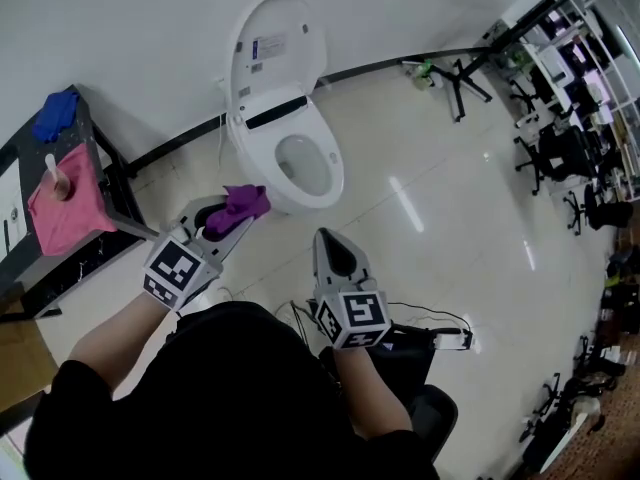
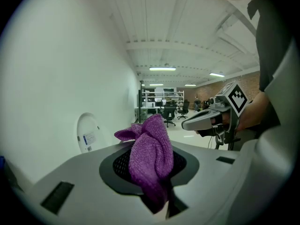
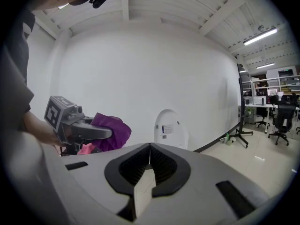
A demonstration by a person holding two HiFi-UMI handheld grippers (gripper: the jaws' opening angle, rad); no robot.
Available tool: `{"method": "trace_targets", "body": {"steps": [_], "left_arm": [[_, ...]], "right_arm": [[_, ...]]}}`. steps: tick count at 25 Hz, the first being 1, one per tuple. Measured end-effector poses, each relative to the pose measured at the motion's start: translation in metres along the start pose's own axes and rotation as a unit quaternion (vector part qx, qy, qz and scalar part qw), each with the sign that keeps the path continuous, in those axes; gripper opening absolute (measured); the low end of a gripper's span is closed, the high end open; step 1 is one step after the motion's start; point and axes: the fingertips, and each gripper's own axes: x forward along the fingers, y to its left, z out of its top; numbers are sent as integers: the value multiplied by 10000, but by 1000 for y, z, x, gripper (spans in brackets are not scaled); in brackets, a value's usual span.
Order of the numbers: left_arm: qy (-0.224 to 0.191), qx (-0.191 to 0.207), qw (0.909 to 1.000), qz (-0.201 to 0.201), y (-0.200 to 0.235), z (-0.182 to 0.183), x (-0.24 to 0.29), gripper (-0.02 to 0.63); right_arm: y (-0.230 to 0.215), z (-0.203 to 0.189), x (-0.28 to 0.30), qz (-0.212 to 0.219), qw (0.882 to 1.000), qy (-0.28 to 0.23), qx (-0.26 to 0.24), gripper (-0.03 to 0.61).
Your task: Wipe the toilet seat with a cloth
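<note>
Your left gripper [image 1: 233, 224] is clamped on the purple cloth [image 1: 240, 204].
- The cloth is bunched between the jaws, and a knobby wad sticks out past the tips.
- In the left gripper view the cloth [image 2: 151, 156] shows a looped terry weave. It is folded over on itself, one corner flops to the left, and the tail is pinched down in the jaw slot.

Where the cloth is:
- It is held at the near front edge of the toilet.
- In the head view it lies just beside the toilet seat [image 1: 322, 186].
- No view shows it pressed on the seat.

The toilet:
- The seat is white and lies down on the bowl.
- The lid [image 1: 275, 43] stands raised against the wall, with a label on its inner face.

Your right gripper [image 1: 331, 242]:
- Its jaws are together with nothing between them; in the right gripper view the pads meet in one seam [image 3: 149, 165].
- It hangs near the left one, pointing toward the floor beside the bowl.
- The right gripper view shows the purple wad [image 3: 115, 132] off to its left and the lid [image 3: 169, 130] beyond.

At your left, a dark side table [image 1: 102, 158] carries a pink cloth [image 1: 65, 213] and a blue cloth [image 1: 55, 113].
</note>
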Motion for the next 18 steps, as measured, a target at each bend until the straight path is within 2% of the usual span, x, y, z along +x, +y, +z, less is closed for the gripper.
{"method": "trace_targets", "body": {"steps": [3,7,9,12,18], "left_arm": [[-120,154,9996,195,-13,15,-9,100],[-230,87,9985,493,-35,35,-18,100],[-231,151,9980,575,-45,37,-20,100],[-208,37,9972,713,-57,37,-23,100],[-215,79,9969,747,-74,37,-26,100]], "right_arm": [[-1,6,-15,129,9998,-95,-70,17],[-9,12,-39,281,9994,-177,-75,17],[-10,14,-45,387,9990,-224,-90,17],[-8,18,-49,541,9979,-338,-127,15],[-4,28,-58,667,9965,-486,-142,15]]}}
